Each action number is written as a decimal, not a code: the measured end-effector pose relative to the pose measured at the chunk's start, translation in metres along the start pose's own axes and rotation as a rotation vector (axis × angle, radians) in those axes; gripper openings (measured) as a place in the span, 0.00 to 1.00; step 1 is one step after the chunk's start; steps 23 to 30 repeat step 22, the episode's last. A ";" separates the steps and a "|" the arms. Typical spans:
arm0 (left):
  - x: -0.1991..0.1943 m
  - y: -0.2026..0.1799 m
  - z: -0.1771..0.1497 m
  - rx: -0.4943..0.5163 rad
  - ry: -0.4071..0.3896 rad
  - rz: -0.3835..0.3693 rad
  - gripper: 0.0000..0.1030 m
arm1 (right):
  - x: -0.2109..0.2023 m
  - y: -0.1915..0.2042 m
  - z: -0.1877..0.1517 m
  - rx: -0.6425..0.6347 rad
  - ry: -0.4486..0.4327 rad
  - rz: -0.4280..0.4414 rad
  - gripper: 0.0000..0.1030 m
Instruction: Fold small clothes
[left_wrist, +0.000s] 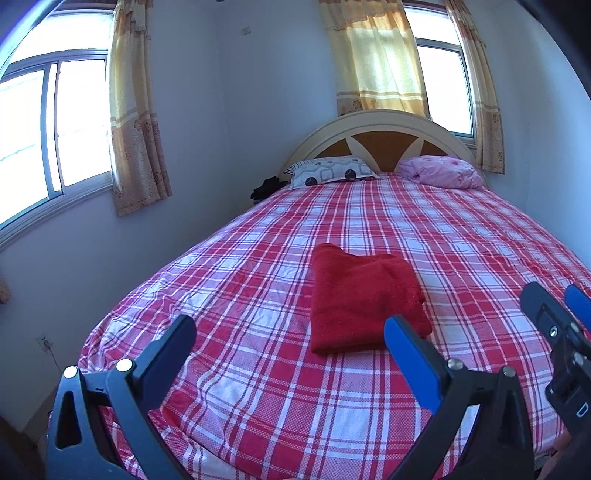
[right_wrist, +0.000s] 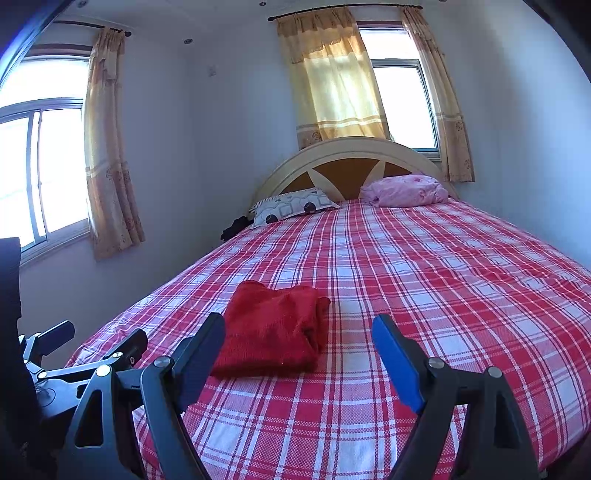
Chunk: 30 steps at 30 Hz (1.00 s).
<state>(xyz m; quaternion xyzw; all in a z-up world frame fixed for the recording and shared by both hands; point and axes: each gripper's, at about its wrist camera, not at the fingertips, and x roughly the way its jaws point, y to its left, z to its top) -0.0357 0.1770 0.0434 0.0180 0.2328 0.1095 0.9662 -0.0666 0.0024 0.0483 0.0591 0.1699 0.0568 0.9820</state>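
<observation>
Near the foot edge of the bed (left_wrist: 258, 387), the red garment (left_wrist: 364, 299) lies folded. Left gripper (left_wrist: 288, 332) and right gripper (right_wrist: 299, 332) hover wide open, empty; better check its edges are aligned.

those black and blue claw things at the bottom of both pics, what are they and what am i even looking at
They are two hand-held grippers that a person carries, each with a wide-angle camera looking along its fingers. One picture is from the left gripper, the other from the right gripper. Both stand open and hold nothing. Ahead lies a folded red garment on a bed with a red plaid sheet. At the headboard are a patterned pillow and a pink pillow.
</observation>
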 end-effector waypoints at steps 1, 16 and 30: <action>0.000 0.000 0.000 0.001 0.001 0.002 1.00 | 0.001 0.000 0.000 -0.001 0.003 0.000 0.80; 0.006 0.007 0.000 -0.048 0.026 -0.086 1.00 | 0.007 -0.002 -0.004 0.017 0.033 0.000 0.80; 0.008 0.006 0.000 -0.048 0.033 -0.094 1.00 | 0.008 -0.006 -0.004 0.028 0.035 -0.007 0.80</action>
